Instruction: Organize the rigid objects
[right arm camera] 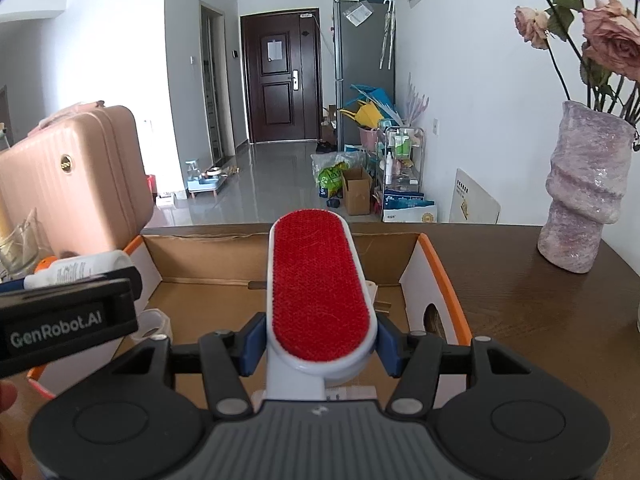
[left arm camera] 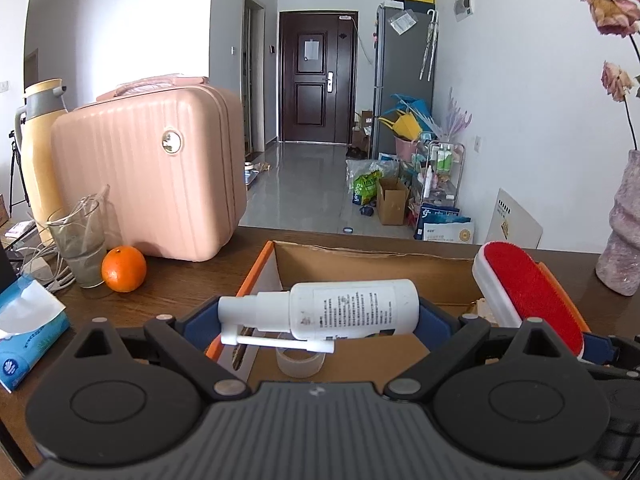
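Note:
My left gripper [left arm camera: 318, 320] is shut on a white spray bottle [left arm camera: 352, 310], held sideways with its nozzle to the left, above an open cardboard box [left arm camera: 360, 264]. A roll of clear tape [left arm camera: 299, 360] lies in the box below it. My right gripper [right arm camera: 320, 344] is shut on a white lint brush with a red pad [right arm camera: 318, 284], held over the same box [right arm camera: 208, 256]. The brush also shows in the left wrist view [left arm camera: 528, 296]. The left gripper with the bottle [right arm camera: 84, 268] shows at the left of the right wrist view.
On the brown table stand a pink suitcase [left arm camera: 152, 176], an orange [left arm camera: 123, 269], a glass [left arm camera: 78, 244], a yellow thermos [left arm camera: 38, 152] and a blue tissue pack [left arm camera: 28, 332] at the left. A purple vase with dried roses [right arm camera: 580, 192] stands at the right.

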Tool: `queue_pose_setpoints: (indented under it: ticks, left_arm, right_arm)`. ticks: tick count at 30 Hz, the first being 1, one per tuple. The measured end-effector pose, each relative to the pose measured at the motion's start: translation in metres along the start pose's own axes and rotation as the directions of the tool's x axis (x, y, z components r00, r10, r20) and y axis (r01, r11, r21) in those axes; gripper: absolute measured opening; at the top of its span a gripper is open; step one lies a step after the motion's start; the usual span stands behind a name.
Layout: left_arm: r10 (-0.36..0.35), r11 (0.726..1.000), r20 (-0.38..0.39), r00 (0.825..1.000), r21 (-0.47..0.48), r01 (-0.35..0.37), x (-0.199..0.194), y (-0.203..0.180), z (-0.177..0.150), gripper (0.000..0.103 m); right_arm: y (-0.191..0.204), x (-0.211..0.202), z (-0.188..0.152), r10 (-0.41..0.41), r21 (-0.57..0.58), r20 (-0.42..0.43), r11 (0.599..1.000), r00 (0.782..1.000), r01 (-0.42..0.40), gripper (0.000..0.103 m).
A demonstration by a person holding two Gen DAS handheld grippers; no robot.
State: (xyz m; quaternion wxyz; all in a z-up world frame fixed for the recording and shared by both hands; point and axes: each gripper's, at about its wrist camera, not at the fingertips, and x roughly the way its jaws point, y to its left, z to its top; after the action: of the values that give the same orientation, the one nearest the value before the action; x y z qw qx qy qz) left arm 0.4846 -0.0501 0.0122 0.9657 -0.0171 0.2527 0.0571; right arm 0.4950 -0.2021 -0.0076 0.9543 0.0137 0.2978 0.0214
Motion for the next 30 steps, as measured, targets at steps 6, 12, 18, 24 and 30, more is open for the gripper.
queue_pose_setpoints:
  ticks: [6,12,18,24,30]
  left_arm:
    - [-0.01,1.0,-0.018,1.0,0.021,0.011,0.012,-0.004,0.002,0.099]
    - [-0.012,0.999,-0.033,0.999,0.05,0.014,0.026,-0.008,0.002,0.099]
    - [-0.025,0.998,-0.067,0.997,0.056,0.029,0.035,-0.006,0.001,0.099]
    - [-0.04,0.999,-0.065,0.997,0.034,0.043,0.031,0.003,0.004,0.103]
    - [-0.039,0.999,-0.07,0.997,0.01,0.039,0.029,0.012,0.009,0.103]
  right_arm:
    - [-0.004,0.012,0.005,-0.001,0.002,-0.031,1.0,1.0,0.001,0.056]
    - [-0.006,0.022,0.009,-0.017,-0.008,-0.042,1.0,0.999,0.016,0.056]
    - [-0.005,0.023,0.008,-0.023,-0.014,-0.045,1.0,0.999,0.022,0.056]
    - [-0.006,0.017,0.01,-0.058,-0.029,-0.031,0.998,0.998,0.057,0.081]
    - [-0.009,0.003,0.014,-0.06,-0.047,0.025,0.997,0.998,0.061,0.099]
